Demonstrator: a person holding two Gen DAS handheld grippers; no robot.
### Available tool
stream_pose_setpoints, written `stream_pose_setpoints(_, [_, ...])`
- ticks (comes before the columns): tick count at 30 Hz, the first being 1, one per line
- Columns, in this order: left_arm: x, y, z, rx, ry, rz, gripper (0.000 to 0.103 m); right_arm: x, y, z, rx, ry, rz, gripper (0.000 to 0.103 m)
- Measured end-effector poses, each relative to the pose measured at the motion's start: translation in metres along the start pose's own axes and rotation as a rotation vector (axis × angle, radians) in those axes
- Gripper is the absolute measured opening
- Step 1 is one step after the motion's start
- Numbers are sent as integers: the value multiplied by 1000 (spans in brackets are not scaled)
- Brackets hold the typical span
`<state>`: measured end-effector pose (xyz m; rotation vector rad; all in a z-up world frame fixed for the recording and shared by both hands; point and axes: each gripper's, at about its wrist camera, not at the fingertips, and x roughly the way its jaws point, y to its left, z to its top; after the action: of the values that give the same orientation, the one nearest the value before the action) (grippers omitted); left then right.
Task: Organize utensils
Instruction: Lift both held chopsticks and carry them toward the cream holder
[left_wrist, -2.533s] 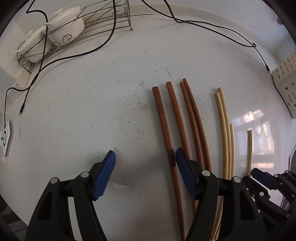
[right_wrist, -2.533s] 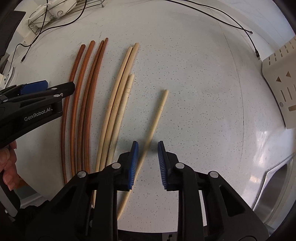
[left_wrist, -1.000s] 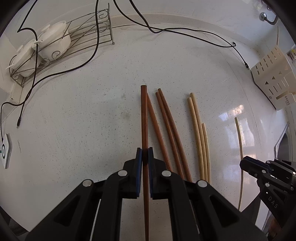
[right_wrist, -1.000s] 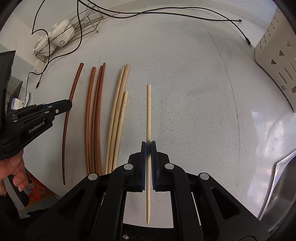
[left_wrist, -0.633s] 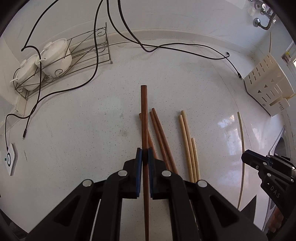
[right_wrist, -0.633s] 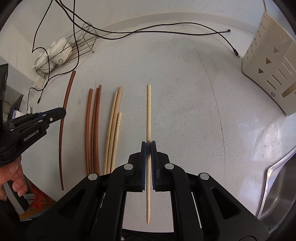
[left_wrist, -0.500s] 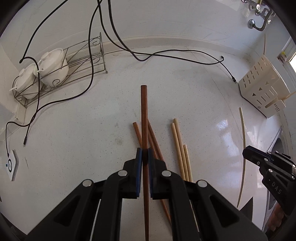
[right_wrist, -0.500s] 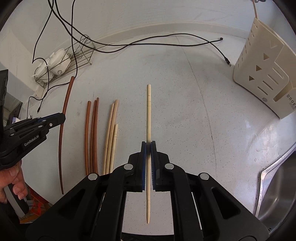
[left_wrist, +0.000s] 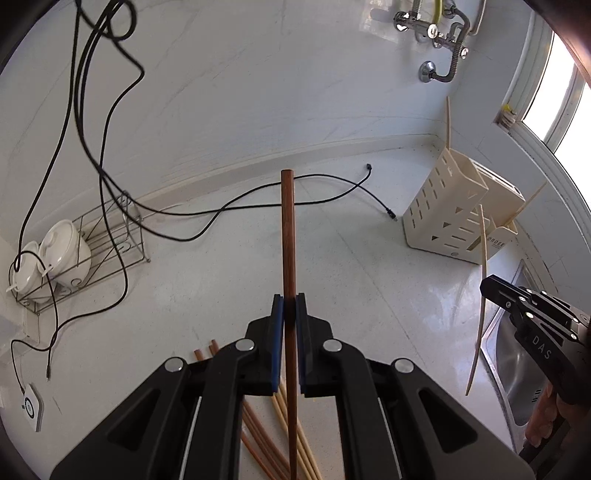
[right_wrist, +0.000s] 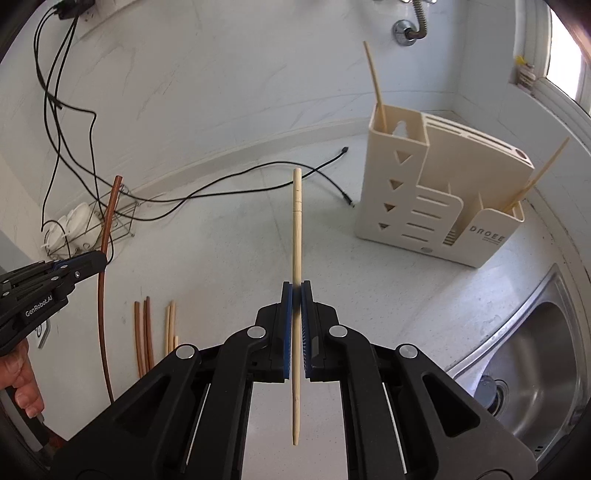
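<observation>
I have a dark brown chopstick (left_wrist: 288, 236) clamped between the blue pads of my left gripper (left_wrist: 289, 334), pads pressed on its shaft, the blunt end pointing ahead and the thin end running back under the fingers. It is raised clear of the white speckled countertop (left_wrist: 207, 295). My right gripper (right_wrist: 296, 326) grips a pale bamboo chopstick (right_wrist: 296, 229) the same way, squeezed near its middle, also off the counter.

Below the left gripper, the remaining brown chopsticks (right_wrist: 143, 332) and pale chopsticks (right_wrist: 170, 325) lie side by side on the counter.

Ahead and to the right stands a cream utensil holder (right_wrist: 436, 206) with slots and triangular cut-outs. One pale chopstick (right_wrist: 375, 81) stands tilted in its tall left compartment, and another (right_wrist: 535, 181) leans out of the low right compartment. Just right of the holder is a steel sink (right_wrist: 535, 380), with tap fittings (left_wrist: 436, 33) on the wall above.

Black cables (left_wrist: 221, 214) trail across the counter, and far left a wire rack (left_wrist: 107, 251) holds white lidded bowls (left_wrist: 64, 254).
</observation>
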<state>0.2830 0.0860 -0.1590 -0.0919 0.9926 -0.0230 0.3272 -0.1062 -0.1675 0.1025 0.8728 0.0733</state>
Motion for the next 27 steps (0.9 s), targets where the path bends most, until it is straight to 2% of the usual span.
stream_pose_setpoints(5, [-2,-36,25,55,-58,-50,6,-19,-31,18,45,-111,-58,4])
stream_pose_setpoints(12, [-4,-83,56,93,-154,-124,6,-31,-68,36,97,-186,-118,4])
stream_pose_setpoints(23, [11,-125,77,123,-205,-220,6,-45,-114,51,155,-275,-196,4])
stream_pose_setpoints(27, [19,-136,81,140,-224,-248,6,-52,-128,52,184,-329,-196,4])
